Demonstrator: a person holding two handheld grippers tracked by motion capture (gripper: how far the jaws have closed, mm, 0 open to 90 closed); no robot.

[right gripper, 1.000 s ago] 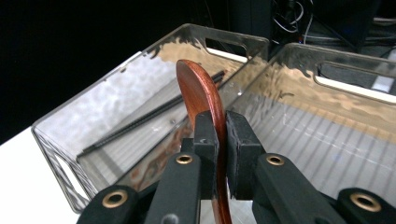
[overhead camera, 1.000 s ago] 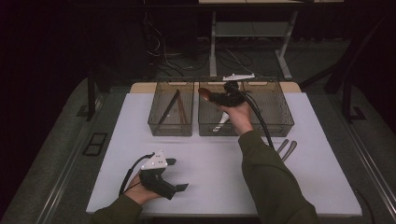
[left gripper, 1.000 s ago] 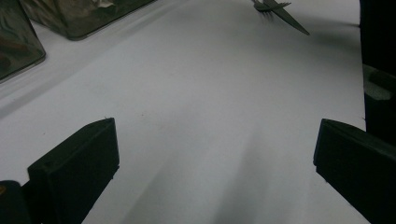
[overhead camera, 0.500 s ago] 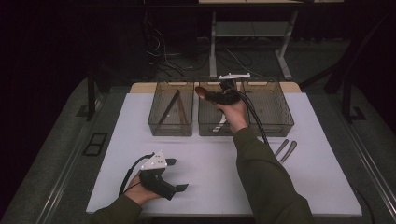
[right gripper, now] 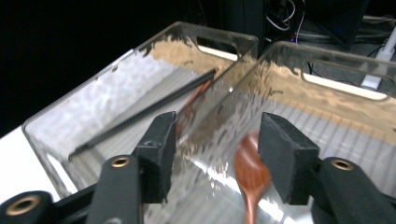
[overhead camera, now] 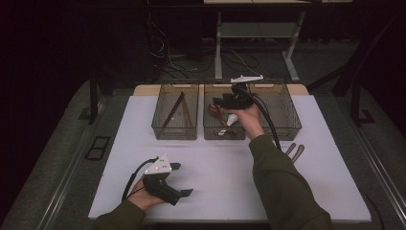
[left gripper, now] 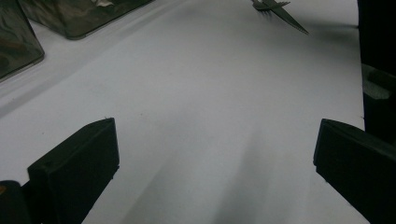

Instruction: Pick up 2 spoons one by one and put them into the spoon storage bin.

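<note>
Brown wooden spoon (right gripper: 251,179) drops into middle bin (overhead camera: 209,130); our right gripper (right gripper: 217,154) fingers just opened, empty. Left gripper (left gripper: 215,175) wide, idle. Forks (overhead camera: 293,152) remain on counter (overhead camera: 230,167).

We see a white counter (overhead camera: 335,158) on grey floor (overhead camera: 57,158), cables (overhead camera: 167,52) and a metal stand (overhead camera: 253,38) in darkness beyond.

No text, label, brand, number or sign can be read on anything in these views.
</note>
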